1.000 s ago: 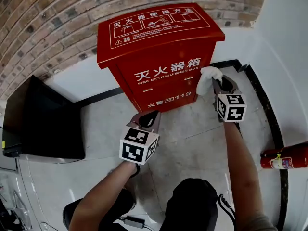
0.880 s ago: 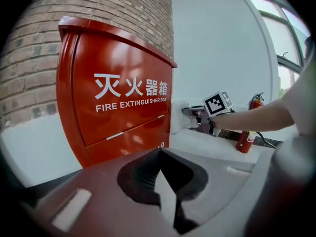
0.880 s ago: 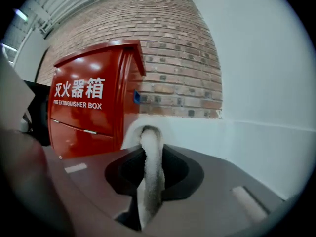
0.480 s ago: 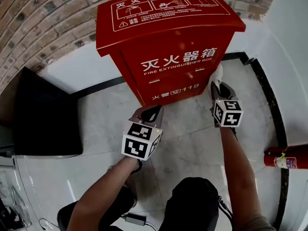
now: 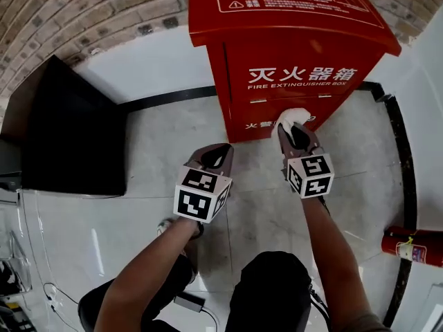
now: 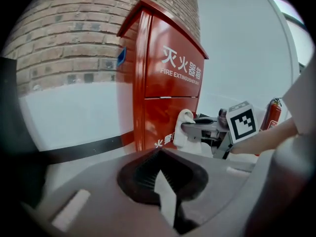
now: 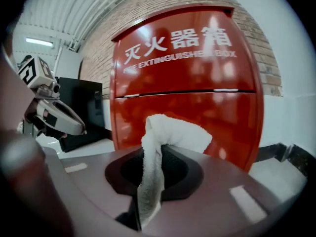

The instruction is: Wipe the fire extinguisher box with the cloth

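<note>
The soft, limp cloth (image 7: 168,132) is clamped by a fold in the right gripper (image 5: 292,128) jaws at the fire extinguisher box (image 5: 304,54) front; the left gripper (image 5: 216,155) jaws are closed, empty.

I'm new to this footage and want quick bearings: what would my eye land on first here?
The big red box against the brick wall, top centre of the head view, dominates. Next comes the white cloth pinched in the right tool, right at the box's lower front, while the left tool holds nothing. A red extinguisher lies on the floor at far right.
</note>
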The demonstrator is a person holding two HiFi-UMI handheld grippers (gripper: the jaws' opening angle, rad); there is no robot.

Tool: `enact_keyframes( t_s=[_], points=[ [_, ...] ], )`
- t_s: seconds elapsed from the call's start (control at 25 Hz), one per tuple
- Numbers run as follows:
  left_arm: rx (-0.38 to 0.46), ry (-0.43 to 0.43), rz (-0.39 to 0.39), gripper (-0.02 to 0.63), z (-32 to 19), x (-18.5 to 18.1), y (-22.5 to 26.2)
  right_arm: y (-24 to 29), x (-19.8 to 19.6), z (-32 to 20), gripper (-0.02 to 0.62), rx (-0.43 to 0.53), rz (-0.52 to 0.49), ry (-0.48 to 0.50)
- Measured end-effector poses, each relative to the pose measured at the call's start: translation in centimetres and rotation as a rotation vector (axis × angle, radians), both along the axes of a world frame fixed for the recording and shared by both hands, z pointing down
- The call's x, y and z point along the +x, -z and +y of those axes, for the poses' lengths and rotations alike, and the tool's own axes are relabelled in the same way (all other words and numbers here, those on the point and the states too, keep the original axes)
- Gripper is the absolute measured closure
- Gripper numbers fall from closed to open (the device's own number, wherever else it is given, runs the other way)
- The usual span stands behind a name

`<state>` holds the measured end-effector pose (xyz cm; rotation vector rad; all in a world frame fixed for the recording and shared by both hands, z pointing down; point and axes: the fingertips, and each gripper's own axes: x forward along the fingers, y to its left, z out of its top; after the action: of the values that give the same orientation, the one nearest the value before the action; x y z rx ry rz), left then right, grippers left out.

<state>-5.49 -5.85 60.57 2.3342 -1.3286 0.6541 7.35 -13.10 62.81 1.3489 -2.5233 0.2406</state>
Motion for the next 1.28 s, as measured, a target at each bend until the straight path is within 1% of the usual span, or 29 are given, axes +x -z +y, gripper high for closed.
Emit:
enact_keyframes(
  t_s=[0.16, 0.4, 0.6, 0.68, 0.76, 0.92, 1.12, 1.28],
  points=[
    [-0.009, 0.067, -0.002, 0.606, 0.7, -2.8, -0.6, -0.3, -5.8, 1.0, 0.520, 0.002, -0.024, 0.111],
    [-0.017, 0.142, -0.037, 0.606, 2.5, -7.0, -1.2, -2.0, -13.2, 2.8, 0.520, -0.019, -0.048, 0.249],
    [-0.033, 0.196, -0.056, 0.606, 4.3, -10.2, -1.8, -5.0, -19.0, 5.8, 0.522, -0.063, -0.005, 0.414],
    [-0.040, 0.204, -0.060, 0.606, 4.9, -10.9, -2.2, -6.9, -19.7, 6.3, 0.522, -0.091, 0.020, 0.436],
    [-0.049, 0.207, -0.061, 0.606, 5.3, -11.2, -2.8, -9.1, -19.0, 5.9, 0.522, -0.118, 0.049, 0.406],
    [-0.065, 0.204, -0.045, 0.606, 5.1, -10.8, -4.1, -11.9, -15.0, 3.1, 0.523, -0.134, 0.106, 0.296],
    [-0.084, 0.151, -0.040, 0.606, 4.6, -8.1, -5.6, -13.1, -10.5, 1.8, 0.522, -0.095, 0.179, 0.264],
    [-0.084, 0.110, -0.037, 0.606, 4.2, -6.2, -6.0, -14.4, -4.7, 0.6, 0.522, -0.126, 0.191, 0.153]
  ],
)
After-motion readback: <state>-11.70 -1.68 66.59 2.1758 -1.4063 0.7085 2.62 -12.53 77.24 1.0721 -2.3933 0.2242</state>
